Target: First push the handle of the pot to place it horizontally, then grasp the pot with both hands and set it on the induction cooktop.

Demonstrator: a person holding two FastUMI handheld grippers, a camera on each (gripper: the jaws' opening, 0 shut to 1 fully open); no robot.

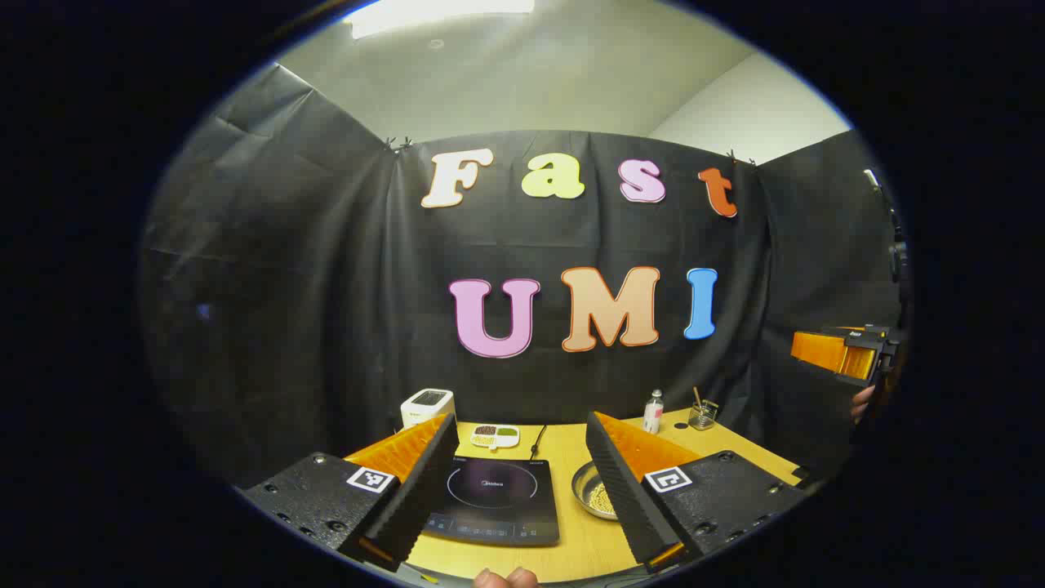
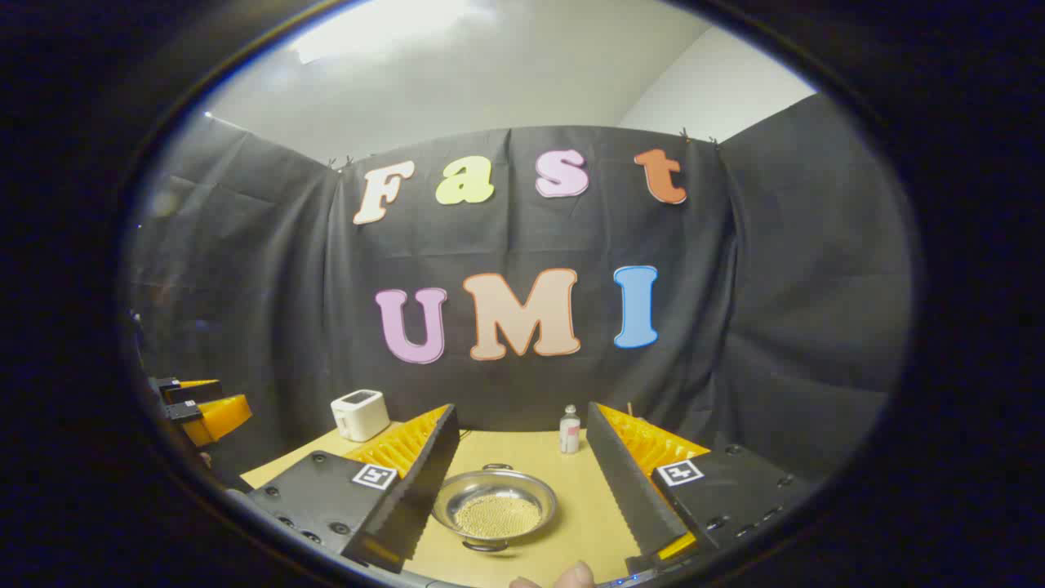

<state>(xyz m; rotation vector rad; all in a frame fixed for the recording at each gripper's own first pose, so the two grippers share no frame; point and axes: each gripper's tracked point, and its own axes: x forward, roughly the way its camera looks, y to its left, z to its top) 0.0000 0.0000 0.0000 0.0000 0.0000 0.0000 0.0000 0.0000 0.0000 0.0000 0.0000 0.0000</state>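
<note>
Left gripper view: left tool [image 1: 522,498] spread wide above bench [image 1: 571,543], induction cooktop [image 1: 495,500] between its fingers, pot [image 1: 594,490] just right of the cooktop. Right gripper view: right tool [image 2: 518,498] spread wide, framing the pot [image 2: 495,506] on the bench.

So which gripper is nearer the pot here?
Right, judging by the views. The right gripper frames the pot between its open fingers; the left gripper faces the cooktop, with the pot off to its right.

Pot [image 1: 594,490] right of cooktop [image 1: 495,510] (both on table [image 1: 571,547]).
</note>
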